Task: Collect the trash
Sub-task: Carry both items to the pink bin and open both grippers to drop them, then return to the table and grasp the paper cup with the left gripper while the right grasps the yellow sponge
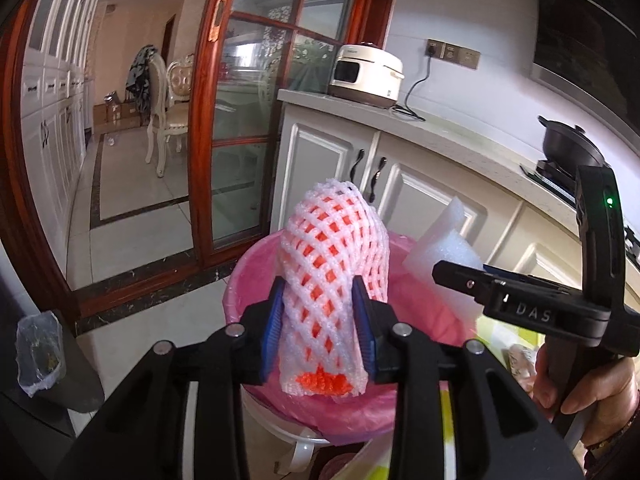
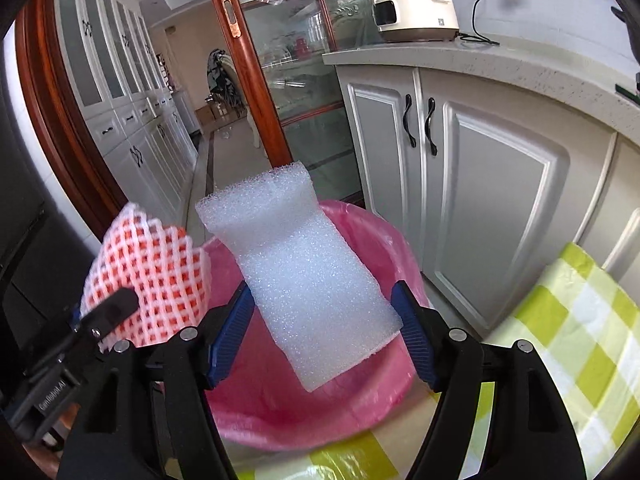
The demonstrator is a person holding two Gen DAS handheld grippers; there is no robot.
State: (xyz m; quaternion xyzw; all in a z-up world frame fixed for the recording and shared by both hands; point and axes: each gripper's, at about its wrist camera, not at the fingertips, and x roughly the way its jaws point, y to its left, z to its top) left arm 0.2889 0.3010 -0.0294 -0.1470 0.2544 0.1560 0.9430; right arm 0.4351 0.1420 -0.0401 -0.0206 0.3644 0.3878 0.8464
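Note:
My left gripper (image 1: 320, 308) is shut on a white foam fruit net with an orange inside (image 1: 336, 264). It holds the net upright over a trash bin lined with a pink bag (image 1: 248, 276). My right gripper (image 2: 324, 308) is shut on a white foam sheet (image 2: 296, 264), held tilted over the same bin (image 2: 384, 248). The foam sheet (image 1: 444, 248) and the right gripper (image 1: 460, 280) also show at the right of the left wrist view. The net (image 2: 152, 268) and the left gripper (image 2: 116, 312) show at the left of the right wrist view.
White kitchen cabinets (image 2: 480, 184) with black handles stand behind the bin, under a counter with a rice cooker (image 1: 364, 74). A green checked tablecloth (image 2: 580, 312) is at the right. A red-framed glass door (image 1: 240, 128) is beyond. A small bin with a clear bag (image 1: 38, 352) stands at the left.

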